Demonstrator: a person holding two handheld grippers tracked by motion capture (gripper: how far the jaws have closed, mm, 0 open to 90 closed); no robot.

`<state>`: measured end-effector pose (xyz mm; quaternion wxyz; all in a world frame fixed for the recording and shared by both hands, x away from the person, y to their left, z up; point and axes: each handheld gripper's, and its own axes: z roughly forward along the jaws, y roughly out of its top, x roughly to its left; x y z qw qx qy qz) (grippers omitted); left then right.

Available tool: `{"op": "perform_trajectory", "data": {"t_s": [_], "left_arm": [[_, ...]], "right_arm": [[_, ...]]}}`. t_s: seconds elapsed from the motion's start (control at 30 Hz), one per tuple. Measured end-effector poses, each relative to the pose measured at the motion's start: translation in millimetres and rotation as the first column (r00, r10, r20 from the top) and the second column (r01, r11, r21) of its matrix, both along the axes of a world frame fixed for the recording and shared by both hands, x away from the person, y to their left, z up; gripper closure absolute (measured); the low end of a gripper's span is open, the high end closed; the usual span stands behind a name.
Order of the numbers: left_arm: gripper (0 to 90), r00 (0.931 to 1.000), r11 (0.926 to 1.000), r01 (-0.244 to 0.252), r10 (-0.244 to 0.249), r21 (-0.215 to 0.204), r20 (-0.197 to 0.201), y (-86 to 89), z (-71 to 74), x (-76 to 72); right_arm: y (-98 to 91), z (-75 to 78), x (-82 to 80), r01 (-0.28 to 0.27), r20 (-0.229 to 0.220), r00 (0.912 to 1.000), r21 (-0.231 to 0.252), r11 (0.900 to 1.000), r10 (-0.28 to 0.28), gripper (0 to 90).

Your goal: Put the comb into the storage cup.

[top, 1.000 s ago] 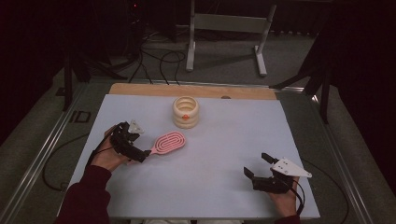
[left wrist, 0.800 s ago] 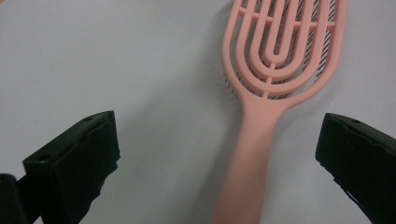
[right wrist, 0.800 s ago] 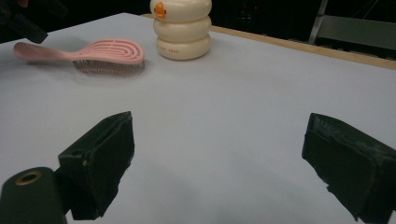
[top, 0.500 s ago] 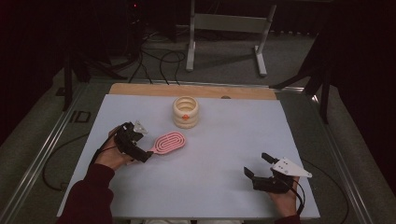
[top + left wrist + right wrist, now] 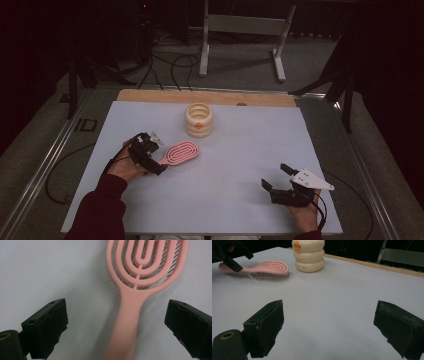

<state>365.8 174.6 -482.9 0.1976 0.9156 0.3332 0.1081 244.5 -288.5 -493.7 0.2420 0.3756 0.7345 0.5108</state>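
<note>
Now we have the left tool poised over the handle of the pink brush, which lies flat on the desk just ahead of it. In the left gripper view the handle runs straight up between the two jaws toward the oval head, so the brush's long axis lines up with the tool; the jaws stand wide with daylight on both sides, having just begun to close, and nothing is gripped yet. We judge the grasp only needs them to pinch across that handle. Our right tool sits well apart near the desk's front right, jaws wide and empty, so the left hand is clearly nearer. Behind the brush stands a cream ribbed pot with an orange mark; its small lettering is too blurred to read.
</note>
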Motion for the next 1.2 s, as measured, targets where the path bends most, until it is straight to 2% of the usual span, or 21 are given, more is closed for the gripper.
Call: {"op": "perform_trajectory", "data": {"t_s": [0.03, 0.07, 0.13, 0.17, 0.27, 0.37, 0.4, 0.43, 0.6, 0.73, 0.8, 0.87, 1.0, 1.2], "left_arm": [[6.4, 1.0, 1.0, 0.0, 0.0, 0.0, 0.0, 0.0, 0.0, 0.0], [6.6, 0.9999, 0.9997, 0.009, -0.009, 0.021, -0.008, -1.9, -1.7, 0.3], [6.9, 0.9999, 0.9997, 0.009, -0.009, 0.021, -0.008, -1.9, -1.7, 0.3], [10.0, 1.0, 0.9993, 0.0, 0.0, 0.038, -0.005, -5.2, -4.3, -0.2], [15.3, 0.9999, 0.9987, -0.005, 0.004, 0.05, 0.012, -7.6, -5.8, -0.8], [16.1, 0.9999, 0.9985, 0.001, -0.002, 0.055, 0.017, -8.2, -5.4, -0.7], [22.3, 0.9999, 0.9985, 0.009, -0.01, 0.055, 0.013, -9.5, -5.6, -1.0], [24.5, 0.9999, 0.9985, 0.009, -0.01, 0.055, 0.013, -9.5, -5.6, -1.0], [38.0, 0.9986, 0.9973, 0.049, -0.048, 0.054, -0.021, -13.4, -7.5, -1.7], [44.7, 0.9981, 0.9968, 0.056, -0.054, 0.057, -0.032, -14.2, -8.0, -1.5], [50.0, 0.997, 0.9962, 0.058, -0.055, 0.065, -0.055, -15.9, -9.3, -1.2], [52.8, 0.9959, 0.9941, 0.07, -0.065, 0.082, -0.063, -16.6, -10.1, -0.6], [57.5, 0.9941, 0.9934, 0.077, -0.07, 0.084, -0.083, -17.4, -9.3, 0.7], [63.2, 0.9923, 0.9908, 0.075, -0.063, 0.113, -0.107, -21.1, -8.3, 2.9]], "right_arm": [[0.0, 0.0, 0.0, 0.0, 0.0, 1.0, 0.0, 1.0, 0.0, 9.4], [0.0, 0.0, 0.0, 0.0, 0.0, 1.0, 0.0, 1.0, 0.0, 9.4], [0.0, 0.0, 0.0, 0.0, 0.0, 1.0, 0.0, 1.0, 0.0, 9.4], [0.0, 0.0, 0.1, 0.0, 0.0, 1.0, -0.001, 1.0, 0.0, 9.4], [0.0, 0.0, 0.0, 0.0, 0.0, 1.0, -0.001, 1.0, 0.0, 9.4], [0.0, 0.0, 0.0, 0.001, 0.0, 1.0, 0.0, 1.0, -0.001, 9.4], [0.0, -0.1, 0.0, 0.001, -0.001, 1.0, 0.0, 1.0, -0.001, 9.4], [0.0, -0.1, 0.0, 0.0, -0.001, 1.0, -0.001, 1.0, 0.0, 9.4], [-0.1, -0.1, 0.1, 0.002, -0.002, 1.0, -0.001, 1.0, -0.002, 9.4], [-0.1, -0.1, 0.1, 0.002, -0.002, 1.0, -0.001, 1.0, -0.002, 9.4], [-0.2, -0.2, 0.2, 0.003, -0.002, 1.0, -0.003, 1.0, -0.003, 9.4], [-0.2, -0.2, 0.2, 0.003, -0.002, 1.0, -0.003, 1.0, -0.003, 9.4], [-0.2, -0.3, 0.2, 0.005, -0.003, 1.0, -0.004, 1.0, -0.005, 9.4], [-0.3, -0.7, 0.5, 0.005, -0.003, 1.0, -0.005, 1.0, -0.005, 9.4]]}}
